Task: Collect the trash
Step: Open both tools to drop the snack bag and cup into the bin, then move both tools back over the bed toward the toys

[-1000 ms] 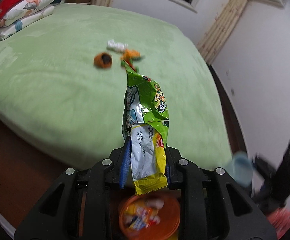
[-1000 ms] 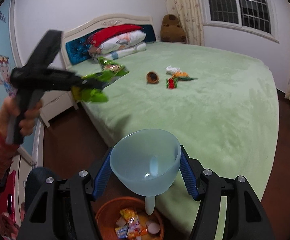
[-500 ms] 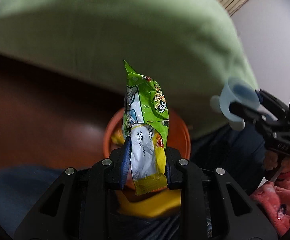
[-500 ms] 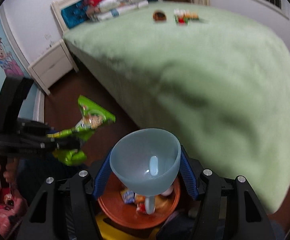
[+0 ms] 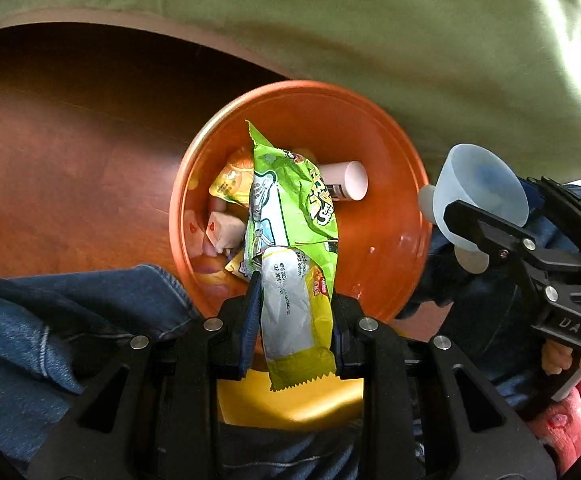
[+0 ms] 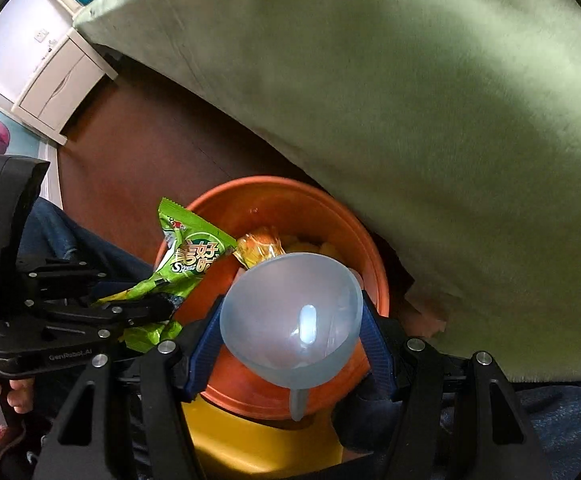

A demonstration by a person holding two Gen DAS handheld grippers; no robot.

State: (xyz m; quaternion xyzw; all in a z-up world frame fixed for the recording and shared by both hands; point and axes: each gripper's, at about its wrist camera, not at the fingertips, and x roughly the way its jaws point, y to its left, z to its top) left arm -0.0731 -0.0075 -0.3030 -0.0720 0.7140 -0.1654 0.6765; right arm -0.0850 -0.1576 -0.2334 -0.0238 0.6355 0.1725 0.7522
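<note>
An orange bin (image 5: 386, 240) (image 6: 274, 196) stands on the floor by the bed, holding several wrappers and a white tube (image 5: 348, 181). My left gripper (image 5: 293, 304) is shut on a green snack wrapper (image 5: 290, 216) (image 6: 186, 256) that hangs over the bin's mouth. My right gripper (image 6: 292, 320) is shut on a pale blue plastic funnel-shaped cup (image 6: 290, 316) (image 5: 478, 192), held just above the bin's right rim. In the right wrist view the left gripper's fingers (image 6: 138, 308) come in from the left.
The green bed (image 6: 410, 100) overhangs the bin on the far side. Brown floor (image 5: 70, 160) lies to the left. The person's jeans-clad legs (image 5: 50, 312) flank the bin, with something yellow (image 6: 250, 444) under it. A white nightstand (image 6: 62, 84) stands far left.
Both grippers have come down from above the bed and tipped steeply downward over the orange bin. The wrapper and the cup stay gripped; the bin now fills both views.
</note>
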